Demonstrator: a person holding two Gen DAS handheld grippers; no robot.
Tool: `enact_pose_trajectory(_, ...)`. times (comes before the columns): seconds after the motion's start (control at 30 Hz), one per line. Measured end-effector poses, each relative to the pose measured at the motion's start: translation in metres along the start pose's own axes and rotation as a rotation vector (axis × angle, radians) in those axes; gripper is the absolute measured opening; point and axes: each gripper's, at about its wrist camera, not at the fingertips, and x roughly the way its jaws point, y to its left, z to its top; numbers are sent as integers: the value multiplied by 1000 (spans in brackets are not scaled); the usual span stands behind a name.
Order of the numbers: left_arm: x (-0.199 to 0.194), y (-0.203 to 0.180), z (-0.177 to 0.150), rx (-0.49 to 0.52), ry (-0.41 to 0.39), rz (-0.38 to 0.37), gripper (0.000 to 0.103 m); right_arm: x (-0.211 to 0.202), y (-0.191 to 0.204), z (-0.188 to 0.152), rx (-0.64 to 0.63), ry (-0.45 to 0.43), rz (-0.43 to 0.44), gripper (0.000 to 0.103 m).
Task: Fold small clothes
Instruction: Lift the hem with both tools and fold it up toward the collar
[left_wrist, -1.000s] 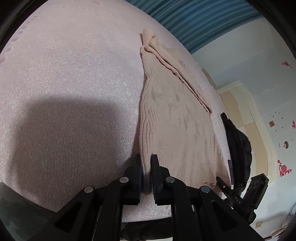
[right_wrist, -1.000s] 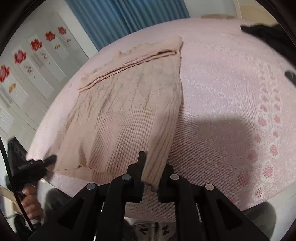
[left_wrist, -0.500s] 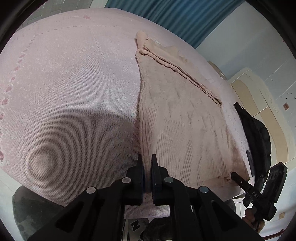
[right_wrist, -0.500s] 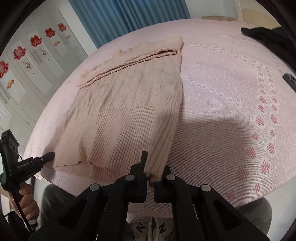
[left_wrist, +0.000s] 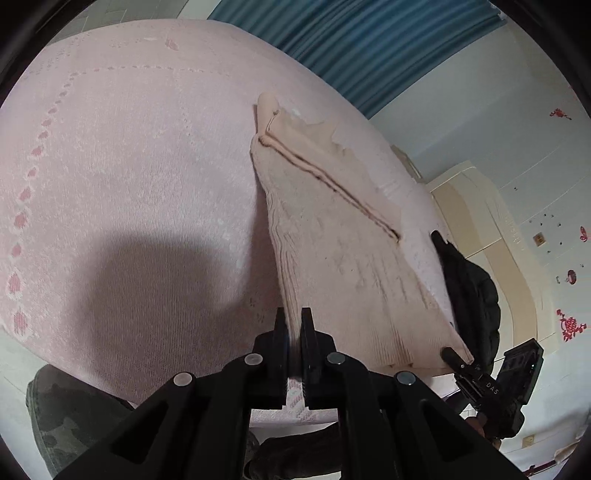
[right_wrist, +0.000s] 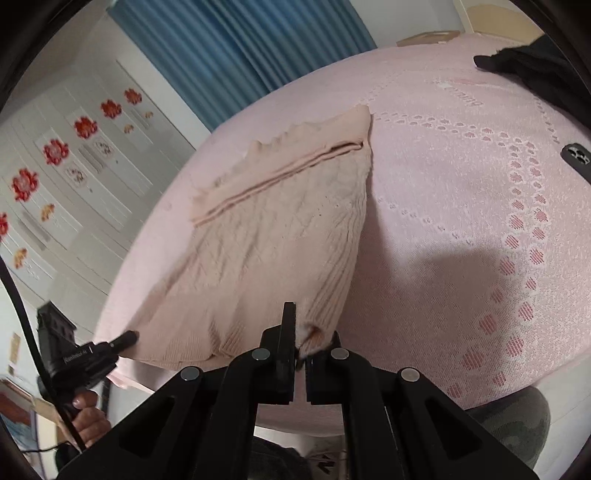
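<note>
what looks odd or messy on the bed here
Nothing is spilled or damaged. The beige knit sweater is lifted at its hem corners by the left gripper and right gripper. A black garment and a phone lie loose on the pink bedspread.

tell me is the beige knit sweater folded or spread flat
Partly folded: the beige knit sweater shows stacked layers at its far end, near hem corners pinched by the left hand-held gripper and right hand-held gripper.

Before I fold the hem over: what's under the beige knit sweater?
Under the beige knit sweater, only the pink bedspread shows around its edges. Its far part lies flat there; both near hem corners are lifted. Anything beneath the covered middle can't be seen.
</note>
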Motion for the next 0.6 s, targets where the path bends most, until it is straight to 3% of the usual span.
enact_pose_trajectory(0.3, -4, -24, 54, -22, -58, -34, 6, -6, 10, 48, 73, -39, 81, 4)
enact_pose_trajectory(0.6, 20, -45, 135, -59, -126, -5, 6, 15, 24, 133, 154, -86, 155, 4)
